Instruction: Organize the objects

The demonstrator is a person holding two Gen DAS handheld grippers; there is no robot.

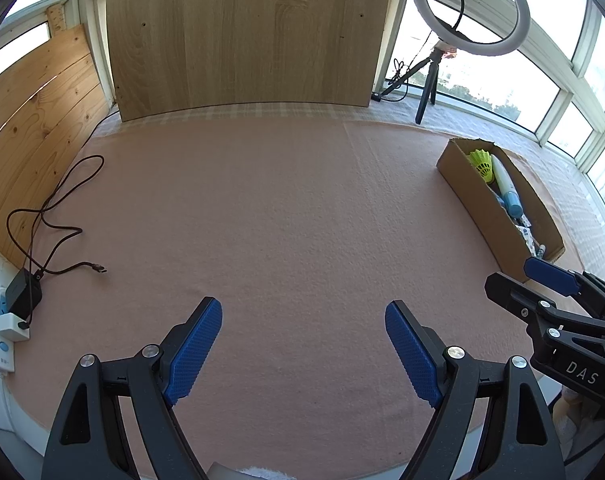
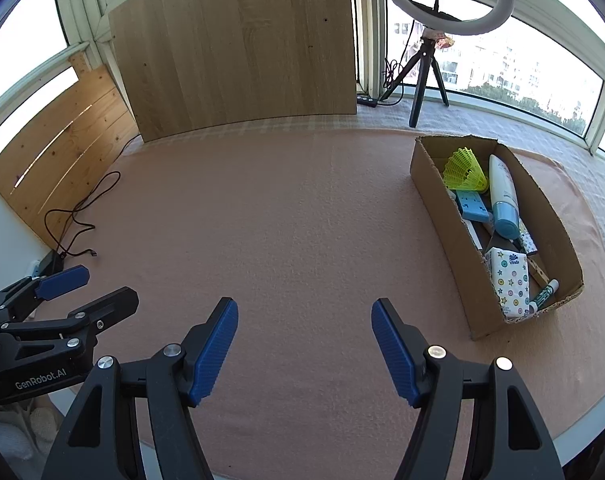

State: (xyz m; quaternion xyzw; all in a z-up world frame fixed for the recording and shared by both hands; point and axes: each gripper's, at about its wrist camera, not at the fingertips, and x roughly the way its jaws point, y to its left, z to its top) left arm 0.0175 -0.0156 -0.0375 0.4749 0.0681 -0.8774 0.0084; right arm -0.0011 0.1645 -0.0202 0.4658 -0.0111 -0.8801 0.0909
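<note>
- While both grippers hang over it, the big pink cloth (image 2: 294, 216) covers the table from the near edge to the far one, and most of it is bare.
- At the far side a tall wooden board (image 2: 238, 48) stands up against the windows, and a smaller wooden panel (image 2: 62, 172) leans at the far left.
- On the right side of the cloth sits a long brown cardboard box (image 2: 442, 216), open at the top.
- Far behind the box, a white ring light (image 2: 498, 20) stands on a small black tripod (image 2: 420, 80).
- The left gripper (image 1: 302, 352) has its two blue pads (image 1: 194, 352) wide apart, with nothing between them, only pink cloth below.
- The right gripper (image 2: 304, 352) has its jaws apart too, a bit less wide, and it holds nothing.
- Each gripper shows at the edge of the other one's view, so they sit side by side at the near side of the table.
- A thin black cable (image 1: 58, 204) curls on the cloth at the left and runs to a black plug (image 1: 22, 294) in a white power strip (image 1: 0, 336).
- Inside the box lie a white bottle with a blue cap (image 2: 502, 200), a tissue pack with stars (image 2: 508, 280), a small blue box (image 2: 472, 206) and a yellow shuttlecock (image 2: 464, 170).
- A little green and white marker (image 2: 544, 294) lies at the near end of the box, just beside the tissue pack.
</note>
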